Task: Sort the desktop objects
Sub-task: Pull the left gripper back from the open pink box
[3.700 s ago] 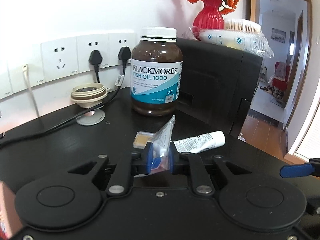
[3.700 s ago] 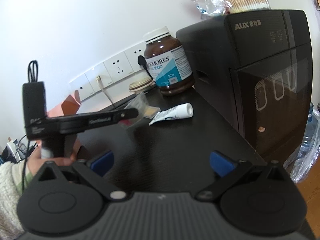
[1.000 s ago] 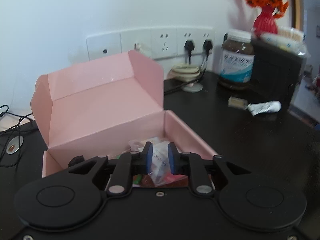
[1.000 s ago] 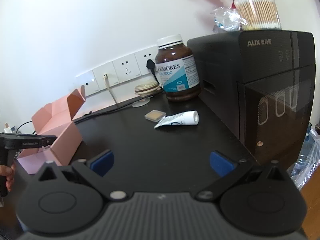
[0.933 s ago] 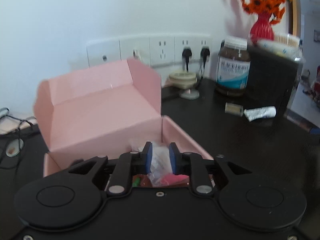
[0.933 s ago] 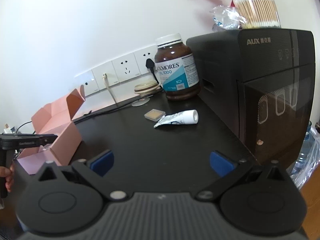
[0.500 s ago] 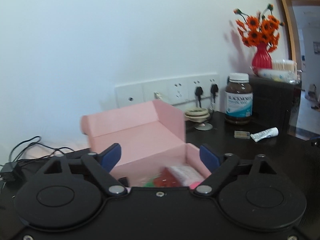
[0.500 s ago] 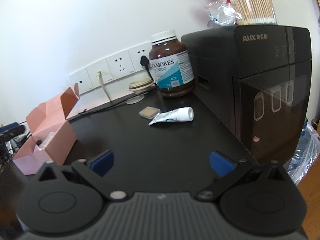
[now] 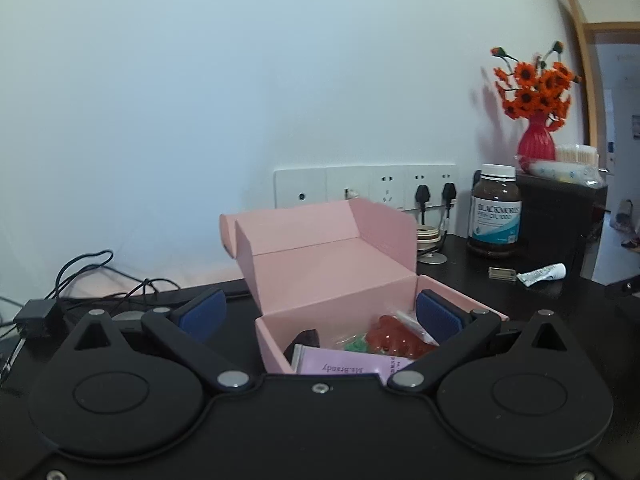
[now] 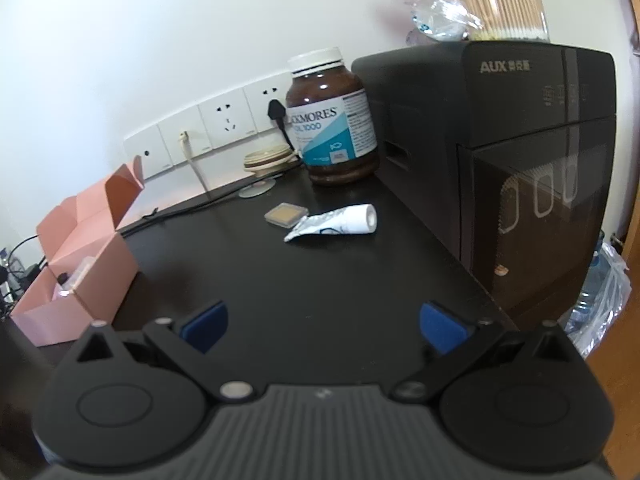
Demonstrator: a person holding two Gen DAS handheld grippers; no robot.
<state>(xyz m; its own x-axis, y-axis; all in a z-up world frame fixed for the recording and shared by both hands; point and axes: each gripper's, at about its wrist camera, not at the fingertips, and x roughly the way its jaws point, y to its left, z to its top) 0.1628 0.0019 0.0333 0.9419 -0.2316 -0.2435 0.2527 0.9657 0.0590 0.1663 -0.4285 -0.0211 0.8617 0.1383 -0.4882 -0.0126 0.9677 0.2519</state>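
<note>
left gripper (image 9: 318, 314): jaws have just been opening, now wide apart with nothing between the pads. they sit at the near edge of the pink box (image 9: 332, 276), and the clear packet (image 9: 408, 320) lies inside it on the red and green bits, beside a lilac carton (image 9: 340, 364). i read that as the drop step done.

right gripper (image 10: 322, 326): jaws spread too, empty, over bare counter (image 10: 280, 272).

next, i judge: fetch the white tube (image 10: 336, 222) or the small tan case (image 10: 286, 214) touching its crimped end. both lie flat and low, so the pinch has to come in close to the counter.

around: fish oil bottle (image 10: 332, 120) just behind them, black appliance (image 10: 520, 160) close on the right, lamp base and plug cables (image 10: 192, 208) by the wall. the box's raised lid flap (image 9: 380, 228) stands between the box and those items.
</note>
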